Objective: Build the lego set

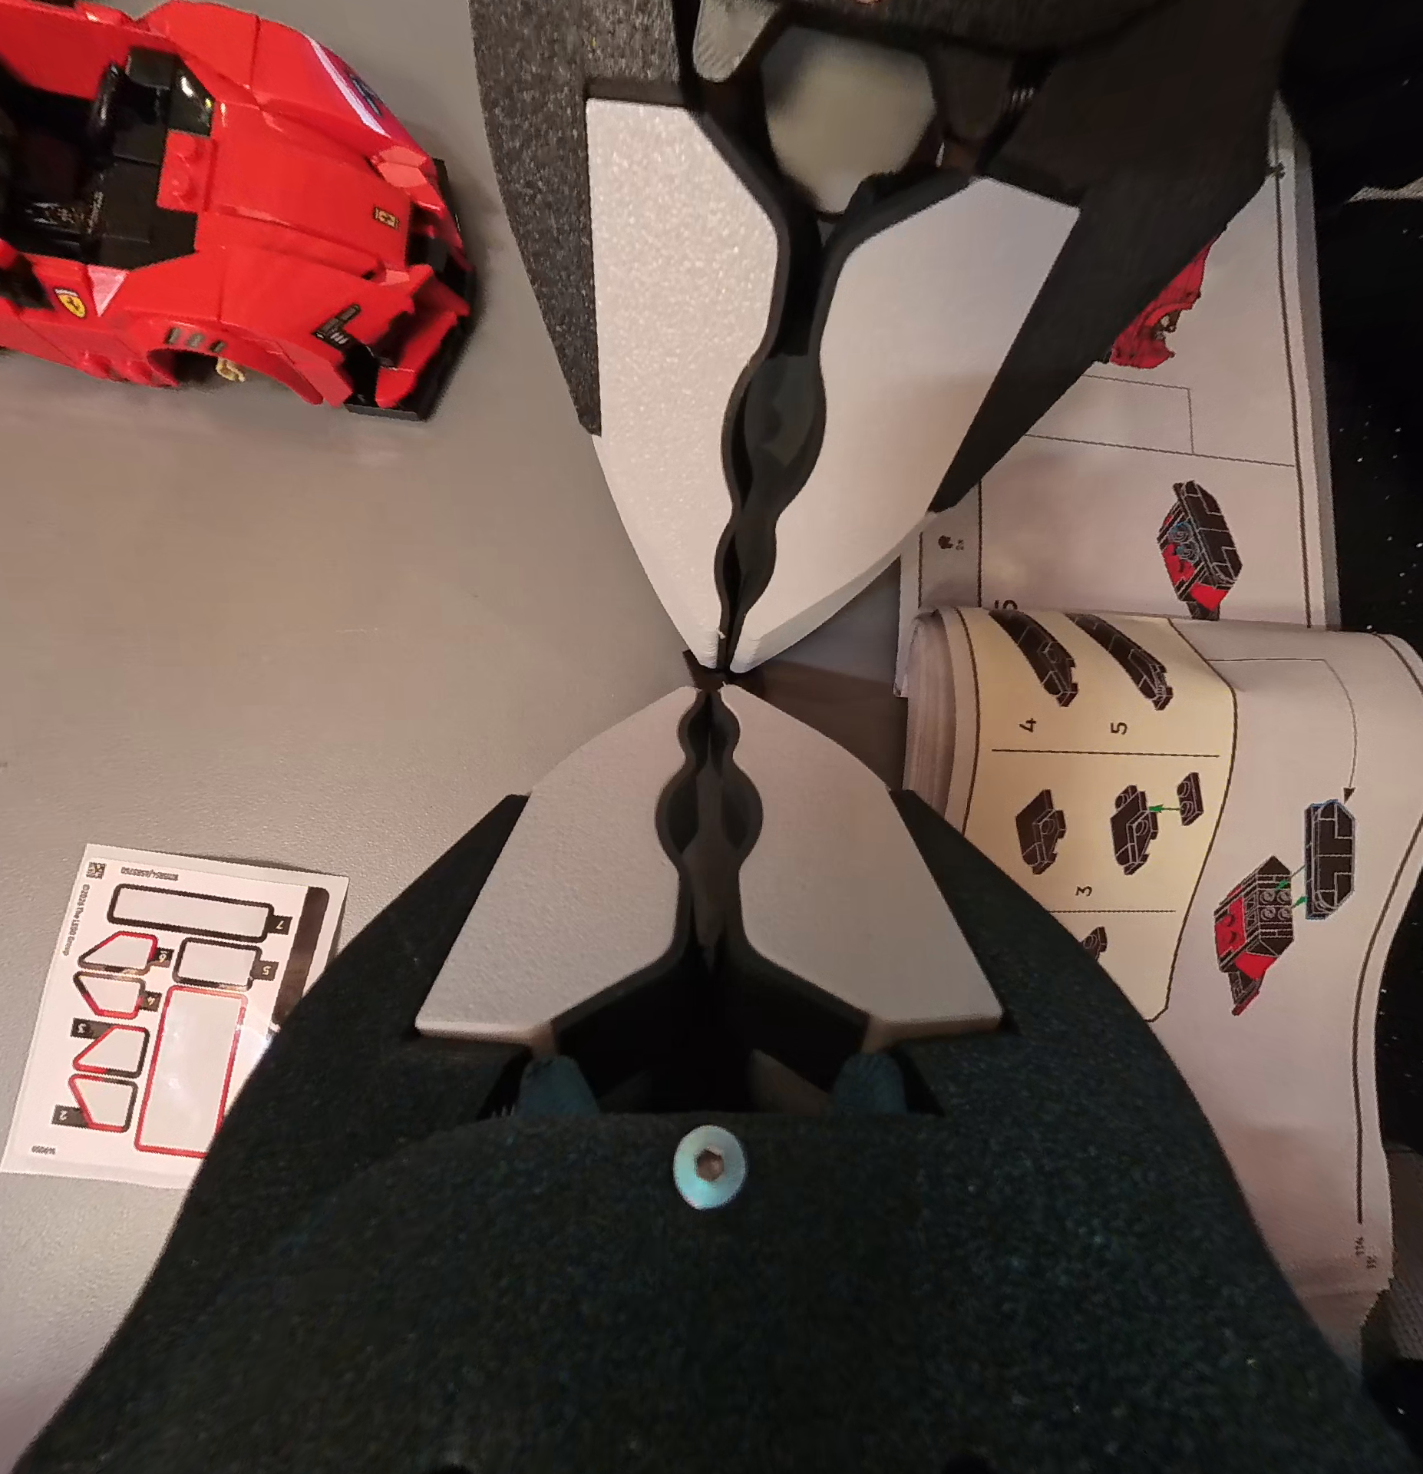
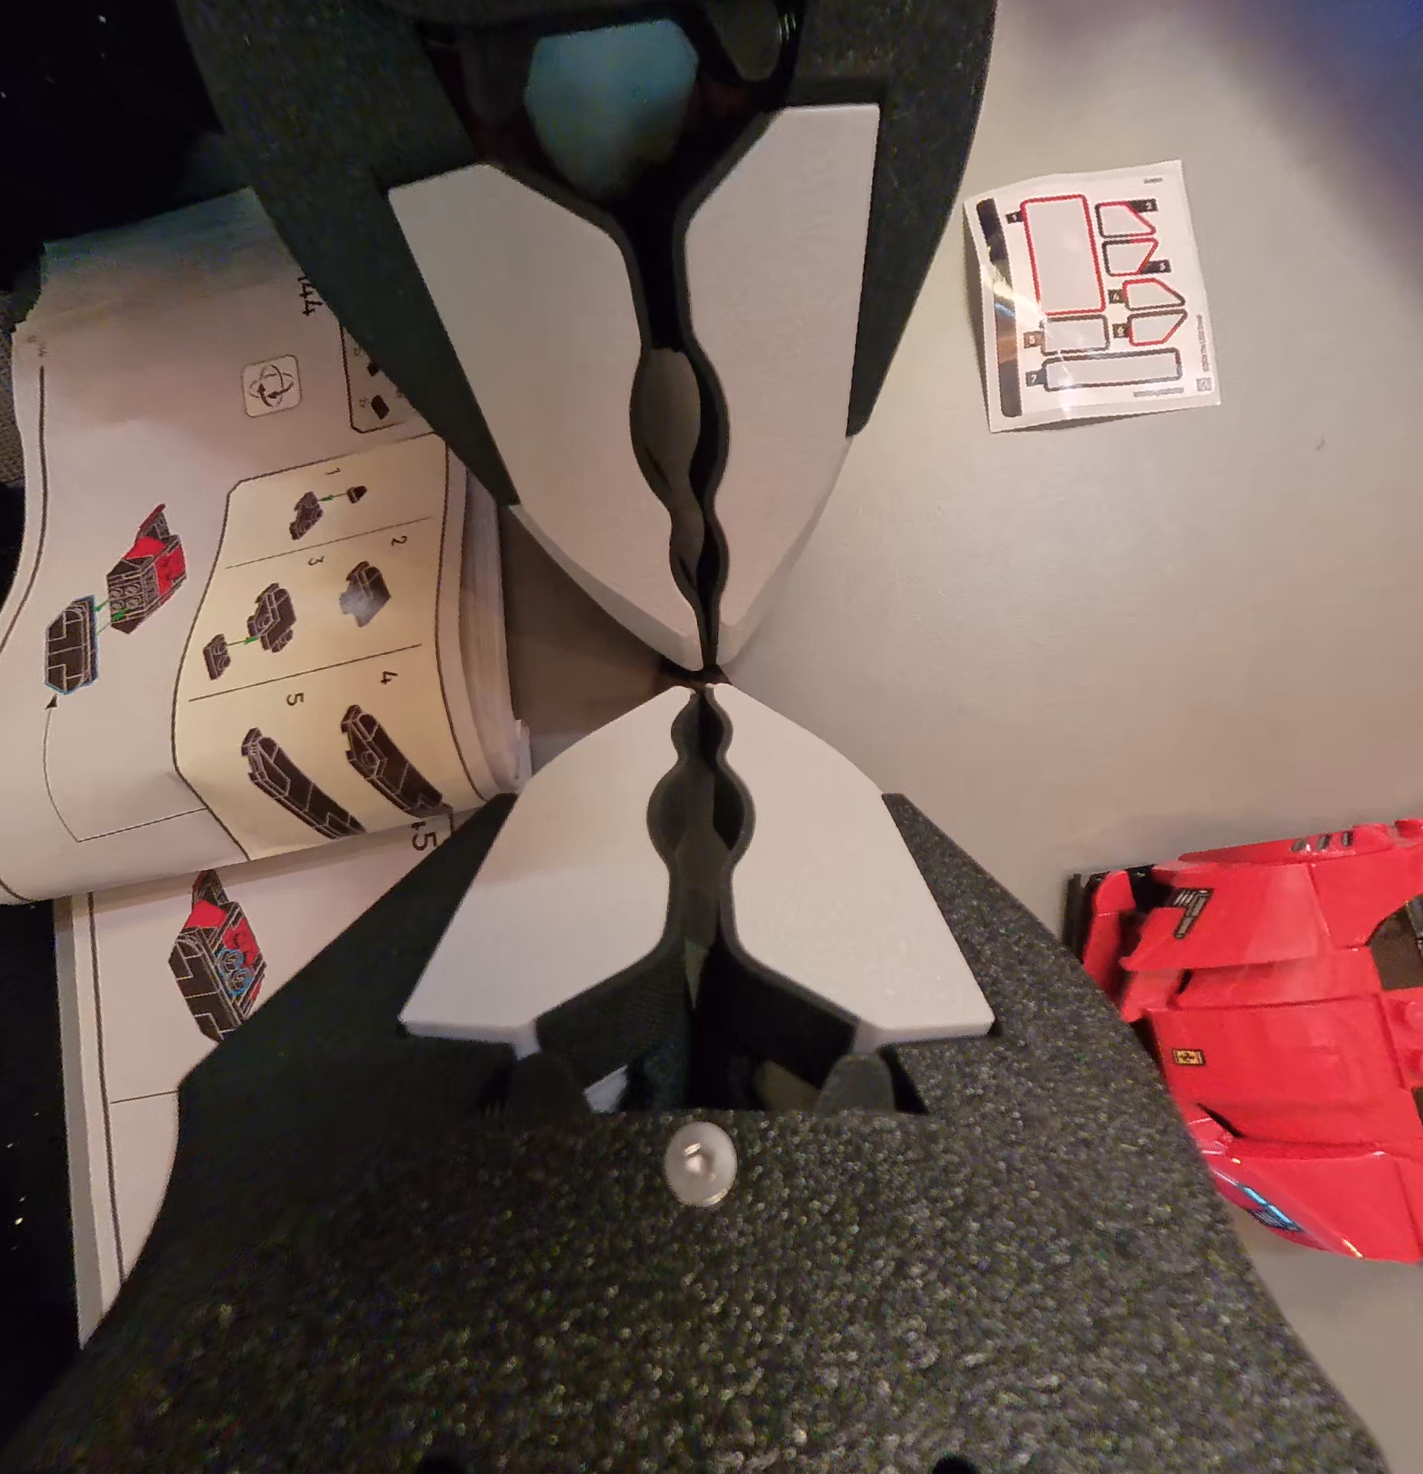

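Note:
My left gripper (image 1: 704, 698) and my right gripper (image 1: 728, 650) meet tip to tip over the grey table (image 1: 333, 638). Both have their jaws closed. A tiny black Lego piece (image 1: 708, 672) is pinched where the tips meet; I cannot tell if it is one piece or two. In the right wrist view my right gripper (image 2: 702, 695) is at the bottom, the left gripper (image 2: 704, 648) at the top, and the black piece (image 2: 696, 674) sits between them. The built red Lego car (image 1: 238, 223) stands at the upper left, apart from both grippers, and also shows in the right wrist view (image 2: 1282, 1061).
An open instruction booklet (image 1: 1091, 798) with curled pages lies beside the grippers near the table's edge; it also shows in the right wrist view (image 2: 254, 638). A used sticker sheet (image 1: 174, 1013) lies flat on the table, also in the right wrist view (image 2: 1091, 295). Less than 4 cm separates the two grippers' tips.

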### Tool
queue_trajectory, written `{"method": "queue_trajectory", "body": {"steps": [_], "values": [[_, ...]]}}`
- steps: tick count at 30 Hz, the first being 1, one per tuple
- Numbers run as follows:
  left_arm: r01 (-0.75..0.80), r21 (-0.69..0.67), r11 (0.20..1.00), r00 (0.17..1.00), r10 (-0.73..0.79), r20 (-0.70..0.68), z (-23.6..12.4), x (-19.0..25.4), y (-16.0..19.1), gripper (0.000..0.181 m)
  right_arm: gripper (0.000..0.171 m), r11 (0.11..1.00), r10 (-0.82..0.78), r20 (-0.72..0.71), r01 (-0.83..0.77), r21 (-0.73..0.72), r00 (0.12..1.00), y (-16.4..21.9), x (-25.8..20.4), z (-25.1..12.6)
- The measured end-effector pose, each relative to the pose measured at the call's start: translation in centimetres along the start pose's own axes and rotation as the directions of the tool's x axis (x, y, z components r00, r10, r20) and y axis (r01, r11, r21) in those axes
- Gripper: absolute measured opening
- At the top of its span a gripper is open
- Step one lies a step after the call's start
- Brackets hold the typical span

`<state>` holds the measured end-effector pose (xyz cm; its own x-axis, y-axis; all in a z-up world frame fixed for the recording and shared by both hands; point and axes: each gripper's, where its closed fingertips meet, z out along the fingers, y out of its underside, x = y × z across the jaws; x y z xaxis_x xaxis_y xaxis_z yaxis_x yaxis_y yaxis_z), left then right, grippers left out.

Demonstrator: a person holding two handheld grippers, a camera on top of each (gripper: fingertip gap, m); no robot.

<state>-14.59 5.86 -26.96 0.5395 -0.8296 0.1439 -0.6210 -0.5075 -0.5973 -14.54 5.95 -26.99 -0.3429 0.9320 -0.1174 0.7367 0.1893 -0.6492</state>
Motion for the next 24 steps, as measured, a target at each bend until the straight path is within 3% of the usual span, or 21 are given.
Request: {"method": "queue_trajectory", "body": {"steps": [16, 21, 24], "values": [[0.002, -0.002, 1.0, 1.0, -0.002, 0.004, 0.0, 0.0, 0.0, 0.0, 0.0, 1.0, 0.006, -0.005, -0.005, 0.02, 1.0, 0.0, 0.0, 0.0], [-0.003, -0.005, 1.0, 1.0, 0.003, 0.009, 0.0, 0.0, 0.0, 0.0, 0.0, 0.992, -0.126, -0.077, 0.126, -0.011, 0.989, 0.2, 0.3, -0.3], [-0.003, -0.005, 1.0, 1.0, 0.003, 0.01, 0.0, 0.0, 0.0, 0.0, 0.0, 0.995, -0.061, -0.072, 0.066, 0.077, 0.996, -0.6, 0.2, -1.9]]}}
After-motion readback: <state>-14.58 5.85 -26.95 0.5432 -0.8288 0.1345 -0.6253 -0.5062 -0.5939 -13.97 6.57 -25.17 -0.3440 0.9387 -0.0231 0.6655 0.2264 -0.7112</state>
